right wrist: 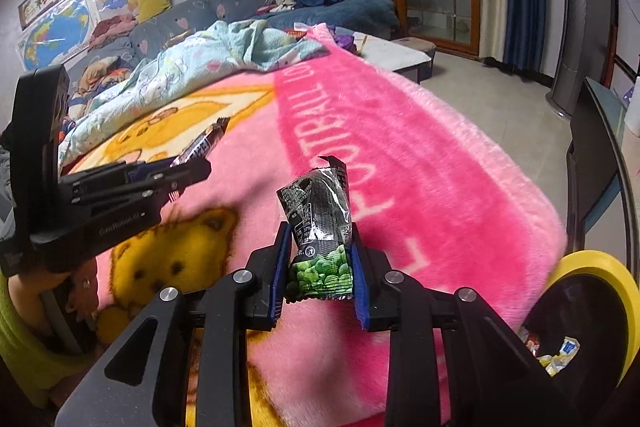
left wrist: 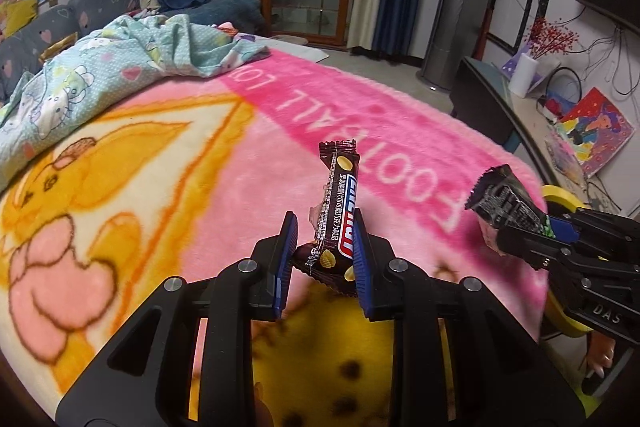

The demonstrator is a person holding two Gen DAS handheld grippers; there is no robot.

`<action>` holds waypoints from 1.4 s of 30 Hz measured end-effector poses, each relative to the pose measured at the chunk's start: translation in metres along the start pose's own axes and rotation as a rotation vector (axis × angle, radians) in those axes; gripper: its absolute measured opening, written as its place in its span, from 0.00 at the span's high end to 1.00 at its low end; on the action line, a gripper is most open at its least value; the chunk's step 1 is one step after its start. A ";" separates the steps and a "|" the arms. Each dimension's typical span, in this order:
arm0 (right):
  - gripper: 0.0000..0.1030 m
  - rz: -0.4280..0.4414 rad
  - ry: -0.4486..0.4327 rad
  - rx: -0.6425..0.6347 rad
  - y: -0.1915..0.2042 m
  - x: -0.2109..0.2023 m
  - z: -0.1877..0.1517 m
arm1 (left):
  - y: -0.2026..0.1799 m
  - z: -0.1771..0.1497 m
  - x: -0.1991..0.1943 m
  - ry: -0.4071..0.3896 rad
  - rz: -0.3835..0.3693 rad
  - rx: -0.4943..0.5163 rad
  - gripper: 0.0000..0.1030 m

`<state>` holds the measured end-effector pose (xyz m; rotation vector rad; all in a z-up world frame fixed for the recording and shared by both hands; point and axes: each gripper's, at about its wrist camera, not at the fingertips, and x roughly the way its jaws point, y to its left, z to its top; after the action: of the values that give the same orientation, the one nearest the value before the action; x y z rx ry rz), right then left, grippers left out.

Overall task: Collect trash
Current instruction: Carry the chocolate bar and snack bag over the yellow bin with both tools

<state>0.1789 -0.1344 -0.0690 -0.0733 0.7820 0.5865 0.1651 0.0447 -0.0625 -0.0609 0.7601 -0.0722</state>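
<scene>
Both claws loaded, held above the pink plush blanket (left wrist: 248, 163) on the bed. Left claw (left wrist: 326, 247) clenched on a dark chocolate bar wrapper (left wrist: 338, 211), pinched near its lower end so most of it sticks up past the fingertips; blue pads (left wrist: 362, 259) press both sides. Right claw (right wrist: 320, 263) clenched on a peas snack packet (right wrist: 320, 227), green-printed bottom between the pads, torn black top standing free. Both pieces are lifted clear of the blanket, not touching it.

Yellow-rimmed trash bin (right wrist: 592, 263) sits just off the bed edge at lower right of the right wrist view, with wrappers already inside. Judgement: pick-up done for these two; next is carrying them over to the bin, right claw nearer. Low grips leave the wrappers floppy, so they could snag the rim. Rumpled light-blue sheet (left wrist: 120, 67) at the far end; no further trash visible on the blanket.
</scene>
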 end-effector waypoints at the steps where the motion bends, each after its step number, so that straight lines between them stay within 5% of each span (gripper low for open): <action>1: 0.75 -0.003 -0.003 -0.003 -0.001 -0.003 0.000 | -0.002 0.000 -0.001 -0.002 -0.004 0.003 0.81; 42: 0.75 -0.166 -0.126 0.139 -0.092 -0.118 -0.025 | -0.113 0.009 -0.058 -0.140 -0.234 0.083 0.81</action>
<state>0.1453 -0.2744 -0.0203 0.0267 0.6850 0.3749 0.1250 -0.0625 -0.0070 -0.0750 0.6071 -0.3188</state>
